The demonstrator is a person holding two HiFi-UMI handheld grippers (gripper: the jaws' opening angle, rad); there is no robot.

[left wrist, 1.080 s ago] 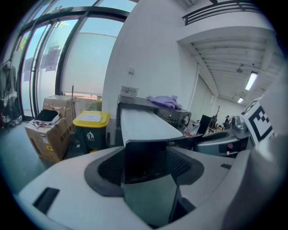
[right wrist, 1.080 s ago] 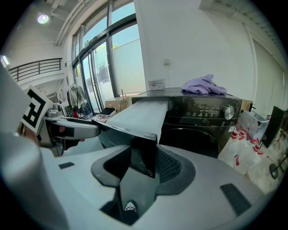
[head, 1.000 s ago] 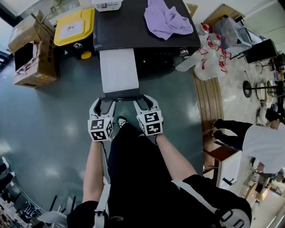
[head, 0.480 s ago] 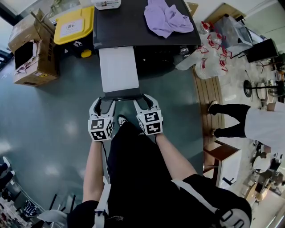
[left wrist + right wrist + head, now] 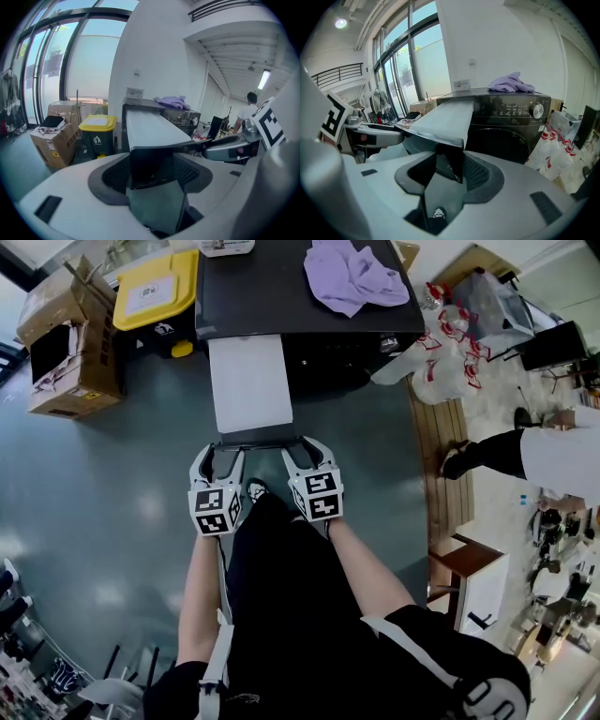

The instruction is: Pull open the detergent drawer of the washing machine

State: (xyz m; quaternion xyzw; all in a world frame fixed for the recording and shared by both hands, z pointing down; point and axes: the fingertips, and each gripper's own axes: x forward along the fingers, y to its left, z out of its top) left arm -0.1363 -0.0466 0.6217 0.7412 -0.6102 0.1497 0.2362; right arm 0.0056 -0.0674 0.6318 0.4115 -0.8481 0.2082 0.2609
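Already drawer (image 5: 248, 385) sits far out of washer (image 5: 309, 306); left gripper (image 5: 218, 456) and right gripper (image 5: 306, 452) jaws clamp its front; pull looks nearly done.

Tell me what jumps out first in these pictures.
The long pale drawer sticks far out of the black washing machine, with the left gripper and right gripper clamped on its dark front. A purple cloth lies on top; a yellow-lidded bin stands to its left.
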